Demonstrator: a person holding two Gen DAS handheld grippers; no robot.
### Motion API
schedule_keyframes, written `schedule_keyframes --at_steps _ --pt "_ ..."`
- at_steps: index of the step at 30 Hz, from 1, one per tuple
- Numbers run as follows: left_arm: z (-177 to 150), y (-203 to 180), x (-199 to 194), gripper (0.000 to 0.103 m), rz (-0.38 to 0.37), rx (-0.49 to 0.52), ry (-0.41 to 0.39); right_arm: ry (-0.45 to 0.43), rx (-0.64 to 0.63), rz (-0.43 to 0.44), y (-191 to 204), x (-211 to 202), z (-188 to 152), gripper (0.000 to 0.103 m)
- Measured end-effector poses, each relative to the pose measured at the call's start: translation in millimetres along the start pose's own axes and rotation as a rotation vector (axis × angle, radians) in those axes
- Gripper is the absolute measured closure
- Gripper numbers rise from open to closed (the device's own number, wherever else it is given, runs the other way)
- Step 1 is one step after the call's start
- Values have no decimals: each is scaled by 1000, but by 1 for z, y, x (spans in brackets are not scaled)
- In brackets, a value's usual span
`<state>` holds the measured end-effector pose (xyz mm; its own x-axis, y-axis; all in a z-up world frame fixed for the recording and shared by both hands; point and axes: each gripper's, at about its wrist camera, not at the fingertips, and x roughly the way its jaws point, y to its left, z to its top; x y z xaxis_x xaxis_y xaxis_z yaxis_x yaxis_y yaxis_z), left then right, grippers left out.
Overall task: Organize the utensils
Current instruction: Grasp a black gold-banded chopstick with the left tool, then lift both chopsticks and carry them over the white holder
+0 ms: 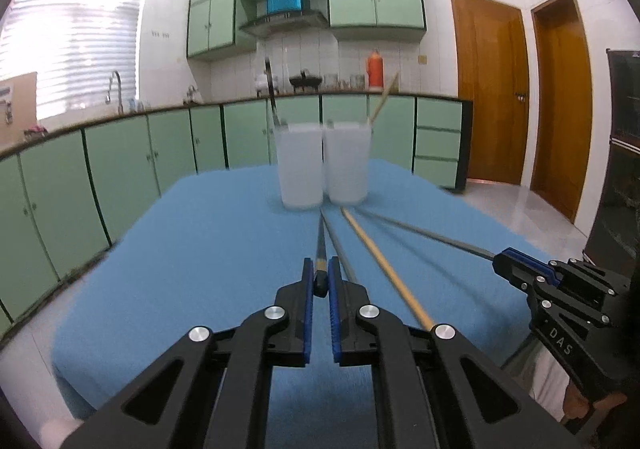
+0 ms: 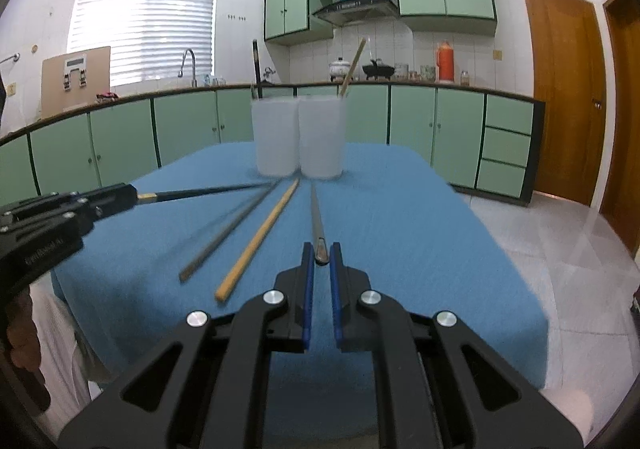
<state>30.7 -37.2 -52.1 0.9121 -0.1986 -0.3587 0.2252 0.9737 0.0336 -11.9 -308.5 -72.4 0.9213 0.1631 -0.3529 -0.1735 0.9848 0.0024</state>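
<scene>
A table covered by a blue cloth (image 2: pixel 400 233). Two frosted white cups (image 2: pixel 298 137) stand touching side by side near its far edge. In front of them, near the middle, a wooden chopstick (image 2: pixel 260 237) and a grey metal chopstick (image 2: pixel 228 233) lie on the cloth, fanning towards the near edge.

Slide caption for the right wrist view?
Right gripper shut on grey chopstick; left gripper holds black chopstick.
</scene>
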Motion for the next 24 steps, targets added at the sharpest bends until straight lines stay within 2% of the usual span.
schedule_keyframes --at_steps 10,15,24 --pt "61 12 -14 97 -17 -13 -130 -89 15 55 -22 -5 73 96" --pt "89 18 -11 97 -44 -24 -155 -104 34 98 -28 -4 114 96" --pt "128 26 4 97 -79 -13 -157 -60 20 142 -31 14 177 97"
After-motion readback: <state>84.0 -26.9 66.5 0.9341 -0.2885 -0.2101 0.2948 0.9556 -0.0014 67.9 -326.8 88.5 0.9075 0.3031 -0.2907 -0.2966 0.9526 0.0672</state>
